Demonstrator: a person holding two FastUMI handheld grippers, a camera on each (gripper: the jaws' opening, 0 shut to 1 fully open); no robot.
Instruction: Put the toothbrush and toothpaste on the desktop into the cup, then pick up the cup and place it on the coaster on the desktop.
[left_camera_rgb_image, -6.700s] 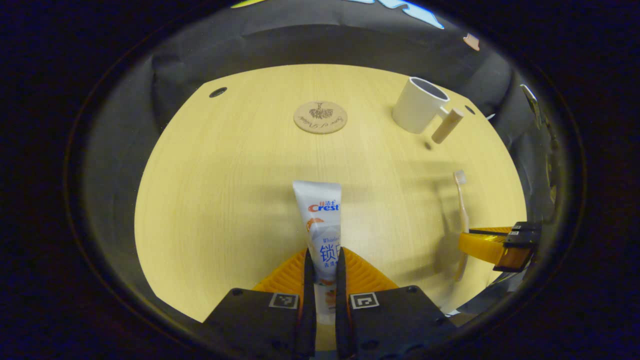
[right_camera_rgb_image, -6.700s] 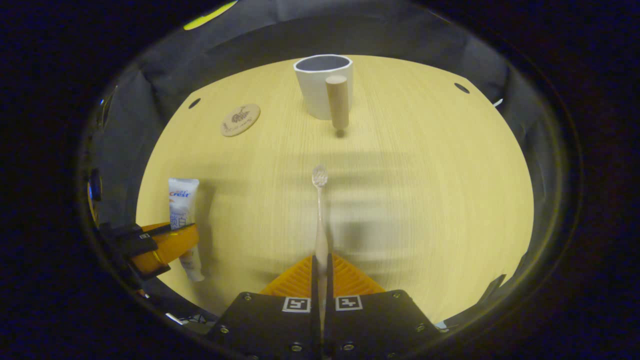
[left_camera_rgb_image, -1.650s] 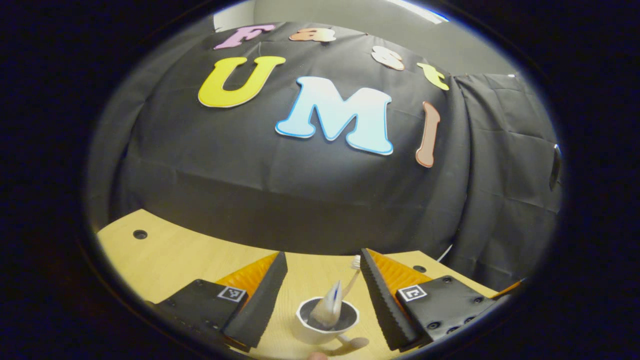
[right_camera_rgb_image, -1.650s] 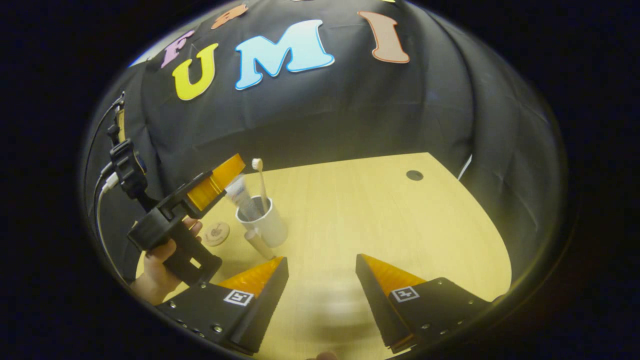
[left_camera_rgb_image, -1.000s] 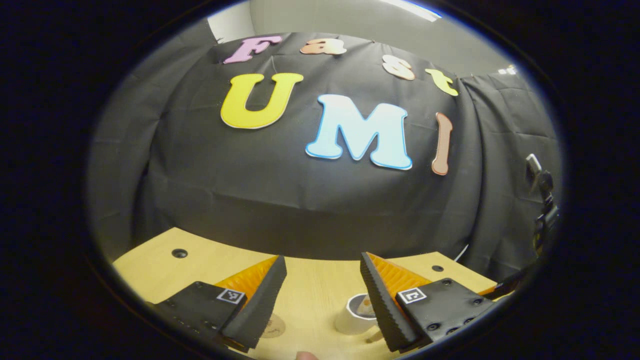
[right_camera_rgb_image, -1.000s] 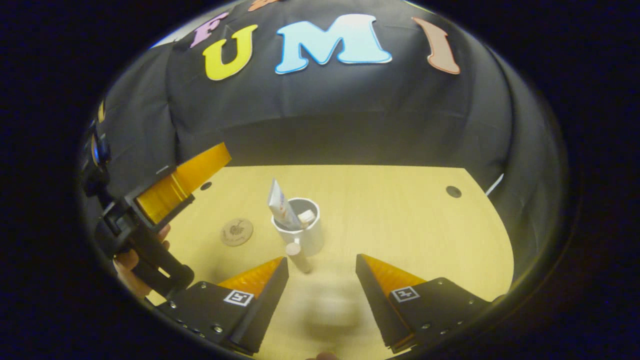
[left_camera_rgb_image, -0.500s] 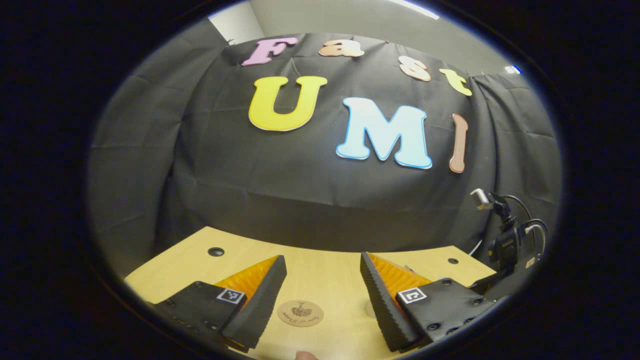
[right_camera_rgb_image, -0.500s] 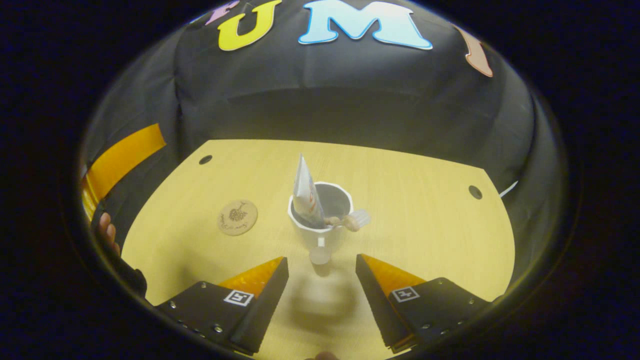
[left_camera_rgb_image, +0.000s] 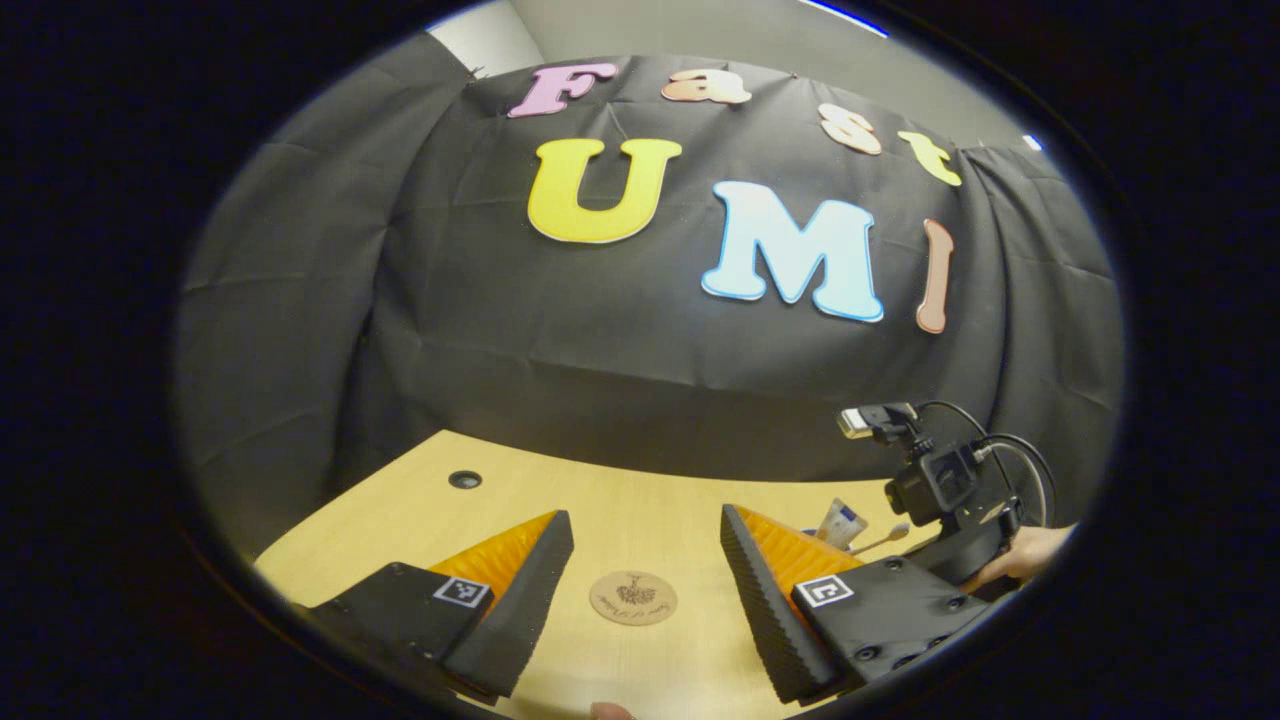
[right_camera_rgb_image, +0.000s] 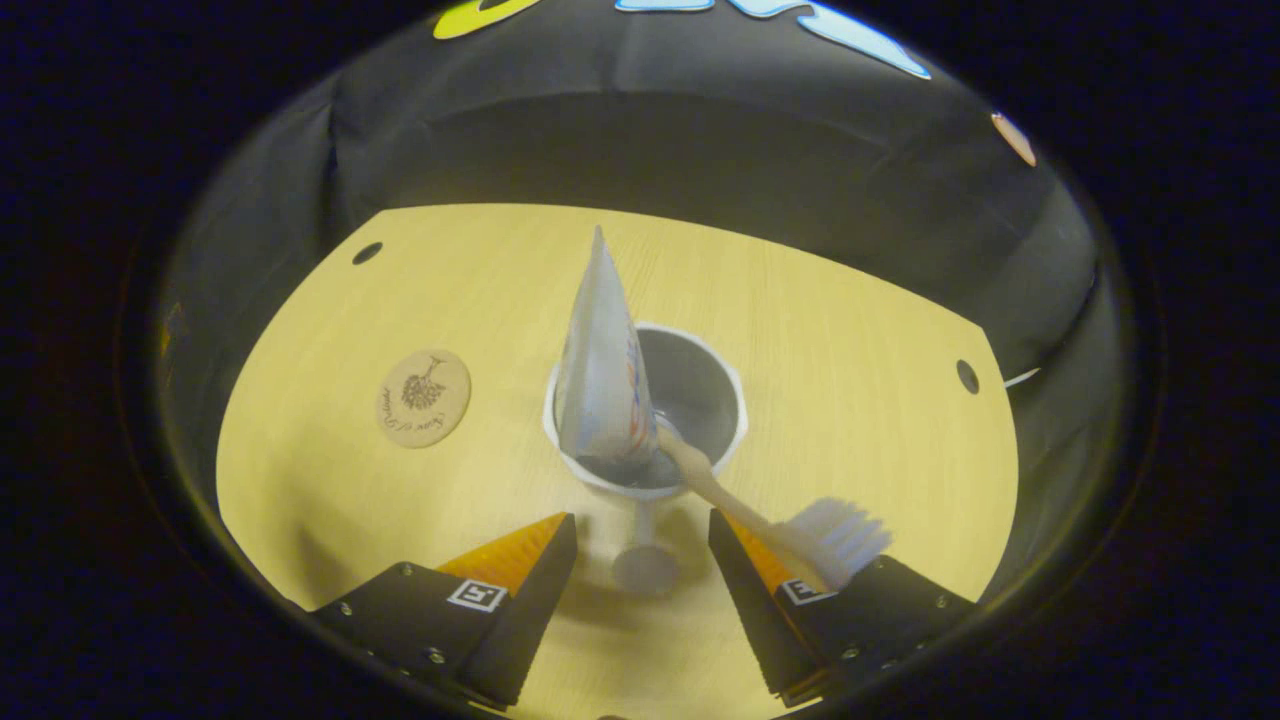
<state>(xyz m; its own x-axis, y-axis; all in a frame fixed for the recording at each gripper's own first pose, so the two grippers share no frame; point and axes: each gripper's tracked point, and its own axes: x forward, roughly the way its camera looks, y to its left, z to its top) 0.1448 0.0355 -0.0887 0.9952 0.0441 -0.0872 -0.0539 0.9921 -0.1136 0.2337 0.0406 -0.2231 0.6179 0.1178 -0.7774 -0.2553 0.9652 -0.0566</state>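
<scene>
**A:** At the centre of the desktop (right_camera_rgb_image: 860, 330) in the right gripper view — what is the condition of the cup (right_camera_rgb_image: 700, 400)?

**B:** The white cup stands upright on the bare wood, seen from above. The toothpaste (right_camera_rgb_image: 600, 370) stands inside it against the left wall, crimped end up. The toothbrush (right_camera_rgb_image: 770, 515) also sits in it, leaning out over the near-right rim, with its bristle head overlapping the right finger in the picture. The cup's wooden handle (right_camera_rgb_image: 643, 560) points toward the camera.

**A:** Position of the coaster?

**B:** The coaster (right_camera_rgb_image: 423, 397) lies flat to the left of the cup, apart from it, with nothing on it. In the left gripper view the coaster (left_camera_rgb_image: 632, 598) lies on the wood between that gripper's fingers.

**A:** State of the right gripper?

**B:** The right gripper (right_camera_rgb_image: 640, 545) is spread wide and grips nothing. The handle lies in the gap between its fingers, clear of both.

**A:** And the left gripper?

**B:** The left gripper (left_camera_rgb_image: 645, 560) is likewise wide apart and empty, above the near-left area of the desktop. At the far right of its view, the tops of the toothpaste (left_camera_rgb_image: 838, 522) and toothbrush (left_camera_rgb_image: 885, 538) show, beside the other gripper's body and the hand (left_camera_rgb_image: 1020, 555) holding it.
</scene>
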